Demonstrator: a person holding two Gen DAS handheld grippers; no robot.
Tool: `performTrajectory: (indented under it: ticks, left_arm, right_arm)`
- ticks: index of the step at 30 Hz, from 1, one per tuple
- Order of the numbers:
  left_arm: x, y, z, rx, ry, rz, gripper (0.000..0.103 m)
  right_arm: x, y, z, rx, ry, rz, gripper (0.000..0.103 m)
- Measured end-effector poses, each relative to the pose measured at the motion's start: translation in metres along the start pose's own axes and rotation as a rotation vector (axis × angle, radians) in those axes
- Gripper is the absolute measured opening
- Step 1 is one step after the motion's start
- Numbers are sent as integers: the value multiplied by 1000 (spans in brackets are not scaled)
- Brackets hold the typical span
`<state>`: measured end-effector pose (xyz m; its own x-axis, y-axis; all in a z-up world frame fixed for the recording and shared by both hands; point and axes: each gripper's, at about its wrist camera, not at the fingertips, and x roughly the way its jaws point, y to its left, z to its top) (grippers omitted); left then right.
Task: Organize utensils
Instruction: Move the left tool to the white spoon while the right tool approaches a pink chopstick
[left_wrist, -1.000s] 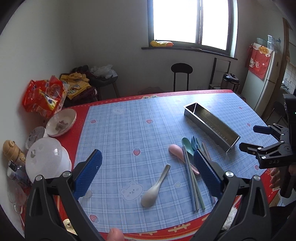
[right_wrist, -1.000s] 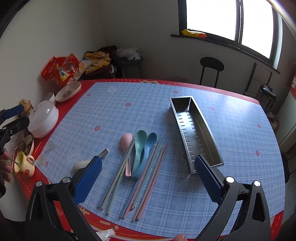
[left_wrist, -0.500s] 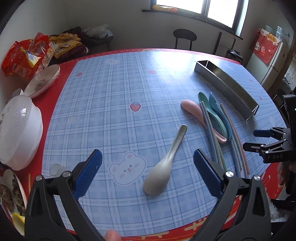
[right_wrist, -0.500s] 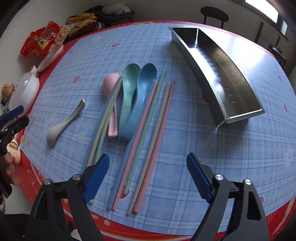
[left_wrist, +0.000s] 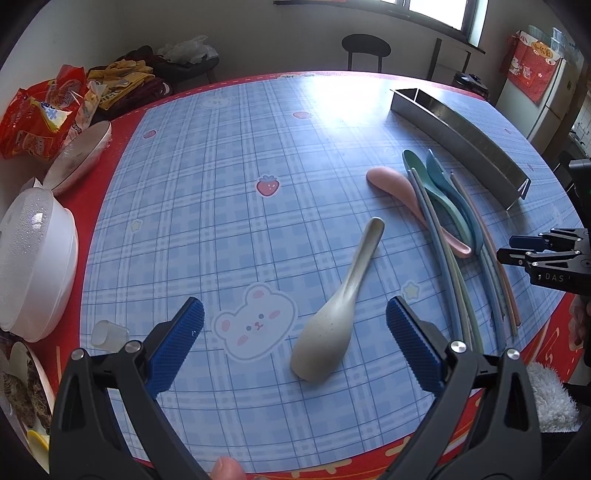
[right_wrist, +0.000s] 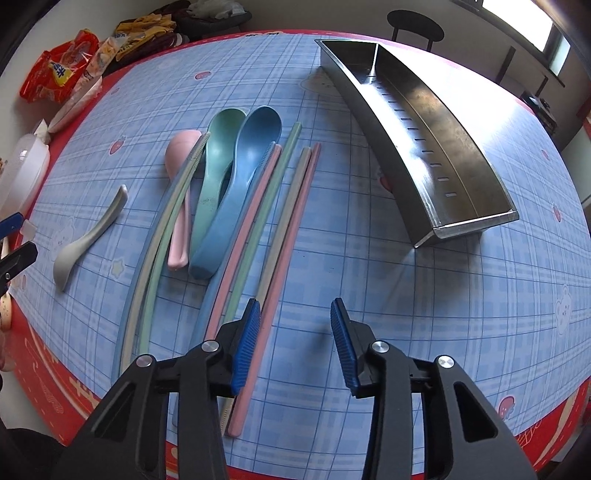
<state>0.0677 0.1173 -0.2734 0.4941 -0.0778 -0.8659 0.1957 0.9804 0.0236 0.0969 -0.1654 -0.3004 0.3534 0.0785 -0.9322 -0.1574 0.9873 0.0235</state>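
A grey spoon (left_wrist: 341, 301) lies on the blue checked tablecloth, its bowl between the pads of my left gripper (left_wrist: 293, 334), which is open and low over it. The spoon also shows in the right wrist view (right_wrist: 88, 238). A pink spoon (right_wrist: 180, 199), a green spoon (right_wrist: 214, 173), a blue spoon (right_wrist: 240, 188) and several pastel chopsticks (right_wrist: 275, 236) lie side by side. A long steel tray (right_wrist: 424, 122) stands empty to their right. My right gripper (right_wrist: 295, 332) is open, partly narrowed, just right of the pink chopstick ends. It also shows in the left wrist view (left_wrist: 517, 249).
A white lidded bowl (left_wrist: 31, 266), a white dish (left_wrist: 79, 157) and red snack bags (left_wrist: 40, 110) sit along the table's left edge. A small white cap (left_wrist: 109, 332) lies near my left finger. A plate of food (left_wrist: 22, 384) is at the lower left. Chairs stand beyond the table.
Both grippers have come down and closer to the table. The left one now straddles the grey spoon's bowl. The right one has narrowed its opening and sits by the chopstick ends.
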Motion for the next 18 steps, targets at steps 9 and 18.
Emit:
performTrajectory:
  ticks: [9,18]
  left_arm:
    - [-3,3,-1,-20,13,17,97]
    - [-3,6,-1,-35,11,-45,97]
  right_arm:
    - [3,-7,8,36,-24,-4,21]
    - [5,-1,4,6,-27,43,8]
